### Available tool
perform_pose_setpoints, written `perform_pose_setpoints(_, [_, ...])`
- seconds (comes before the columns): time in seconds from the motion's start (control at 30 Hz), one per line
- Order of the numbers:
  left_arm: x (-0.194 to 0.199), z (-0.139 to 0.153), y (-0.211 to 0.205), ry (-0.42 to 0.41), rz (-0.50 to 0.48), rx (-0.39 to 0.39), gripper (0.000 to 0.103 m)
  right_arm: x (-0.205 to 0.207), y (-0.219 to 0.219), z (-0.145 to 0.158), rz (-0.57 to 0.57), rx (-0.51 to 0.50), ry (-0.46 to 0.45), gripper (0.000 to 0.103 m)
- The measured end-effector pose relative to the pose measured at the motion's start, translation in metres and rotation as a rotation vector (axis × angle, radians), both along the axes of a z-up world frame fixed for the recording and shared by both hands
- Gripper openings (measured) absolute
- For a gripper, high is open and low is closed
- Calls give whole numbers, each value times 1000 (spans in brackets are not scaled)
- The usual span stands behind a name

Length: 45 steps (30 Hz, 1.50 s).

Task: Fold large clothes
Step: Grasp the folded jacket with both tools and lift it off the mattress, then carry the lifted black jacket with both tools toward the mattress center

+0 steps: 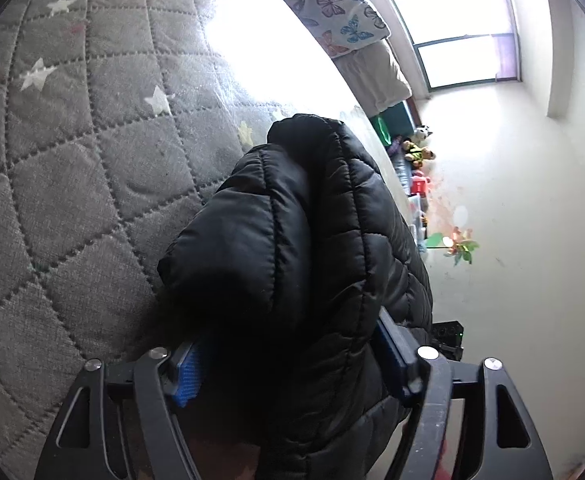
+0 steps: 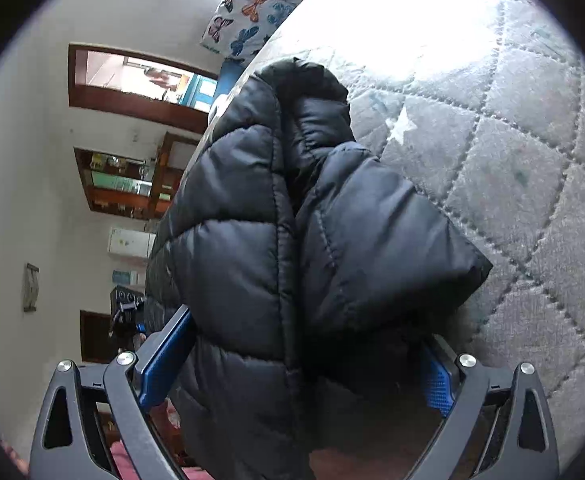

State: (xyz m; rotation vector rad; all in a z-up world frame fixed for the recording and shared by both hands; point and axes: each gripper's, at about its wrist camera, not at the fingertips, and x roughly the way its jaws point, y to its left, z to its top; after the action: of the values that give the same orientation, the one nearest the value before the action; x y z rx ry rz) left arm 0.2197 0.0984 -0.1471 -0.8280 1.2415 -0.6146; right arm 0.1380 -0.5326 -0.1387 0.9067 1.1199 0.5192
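A black quilted puffer jacket [image 1: 312, 248] fills the middle of the left wrist view and the right wrist view [image 2: 292, 240]. My left gripper [image 1: 292, 364] is shut on a thick bunch of the jacket, its blue pads [image 1: 186, 376] pressed against the fabric on both sides. My right gripper [image 2: 300, 364] is likewise shut on a bunch of the jacket, blue pads [image 2: 164, 356] on each side. Both hold the jacket above a grey quilted bedcover with white stars [image 1: 72, 160], also seen in the right wrist view [image 2: 512, 160].
A butterfly-print pillow [image 1: 332, 4] lies at the head of the bed, also in the right wrist view [image 2: 252, 8]. A window [image 1: 460, 24] and a ledge of toys [image 1: 416, 160] line one wall. Wooden shelves [image 2: 132, 184] stand on the other side.
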Motion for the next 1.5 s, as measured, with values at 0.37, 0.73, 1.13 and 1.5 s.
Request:
perform_pose_setpoints(0.37, [21, -15, 5, 97, 15, -69, 99, 6, 8, 8, 27, -12, -21, 103])
perform_pose_setpoints(0.73, [21, 3, 19, 73, 31, 50, 100, 5, 9, 8, 19, -13, -17, 103])
perform_pose_setpoints(1.13, [22, 16, 37, -40, -1, 139, 103, 6, 9, 8, 19, -12, -15, 103])
perform_pose_setpoints(1.5, [29, 1, 12, -43, -50, -36, 103, 6, 9, 9, 19, -13, -13, 103])
